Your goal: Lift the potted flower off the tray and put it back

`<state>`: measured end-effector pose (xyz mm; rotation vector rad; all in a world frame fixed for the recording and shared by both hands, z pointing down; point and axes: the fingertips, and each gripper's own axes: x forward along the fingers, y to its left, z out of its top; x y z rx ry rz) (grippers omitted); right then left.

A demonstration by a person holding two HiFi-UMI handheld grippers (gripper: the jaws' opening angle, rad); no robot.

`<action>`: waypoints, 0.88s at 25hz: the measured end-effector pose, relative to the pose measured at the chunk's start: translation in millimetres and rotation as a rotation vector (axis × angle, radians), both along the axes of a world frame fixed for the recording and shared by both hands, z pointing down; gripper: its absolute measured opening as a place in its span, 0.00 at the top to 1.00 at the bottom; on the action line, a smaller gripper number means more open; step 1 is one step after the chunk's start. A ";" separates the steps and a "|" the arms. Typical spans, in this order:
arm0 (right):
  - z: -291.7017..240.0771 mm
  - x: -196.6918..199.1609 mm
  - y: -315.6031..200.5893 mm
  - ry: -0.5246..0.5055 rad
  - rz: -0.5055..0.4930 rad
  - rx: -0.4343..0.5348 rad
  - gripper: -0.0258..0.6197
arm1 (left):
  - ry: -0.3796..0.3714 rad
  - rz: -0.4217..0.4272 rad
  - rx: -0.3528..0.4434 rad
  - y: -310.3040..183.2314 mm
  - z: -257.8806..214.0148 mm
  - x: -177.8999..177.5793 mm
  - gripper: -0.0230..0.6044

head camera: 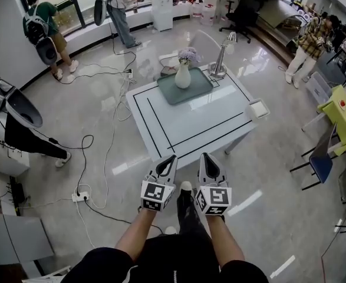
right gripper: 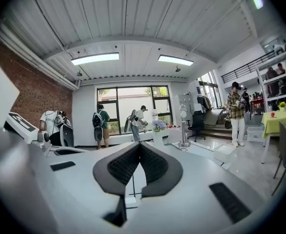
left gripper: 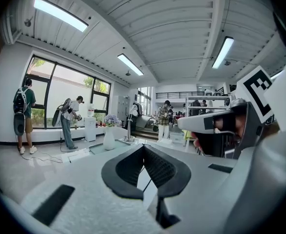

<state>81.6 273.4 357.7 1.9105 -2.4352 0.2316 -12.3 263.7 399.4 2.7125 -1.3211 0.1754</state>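
The potted flower (head camera: pixel 183 69) is a white vase with pale purple blooms, and it stands on a grey-green tray (head camera: pixel 197 88) at the far side of a white table (head camera: pixel 190 125). Both grippers hang in front of the table's near edge, well short of the tray. My left gripper (head camera: pixel 168 160) and my right gripper (head camera: pixel 206 158) sit side by side, each shut with nothing between its jaws. The left gripper view has the vase (left gripper: pixel 108 137) far ahead beyond its closed tips (left gripper: pixel 143 146). The right gripper view shows the vase (right gripper: pixel 157 132) small past its tips (right gripper: pixel 140 144).
A metal stand (head camera: pixel 220 59) rises beside the tray, and a small white box (head camera: pixel 259 108) lies at the table's right corner. Cables and a power strip (head camera: pixel 80 196) lie on the floor to the left. A blue chair (head camera: pixel 321 158) and several people stand around the room.
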 end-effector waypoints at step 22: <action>47.0 17.7 -342.5 0.038 -0.116 -0.056 0.95 | 0.007 -0.087 -0.046 -328.7 33.5 31.2 0.95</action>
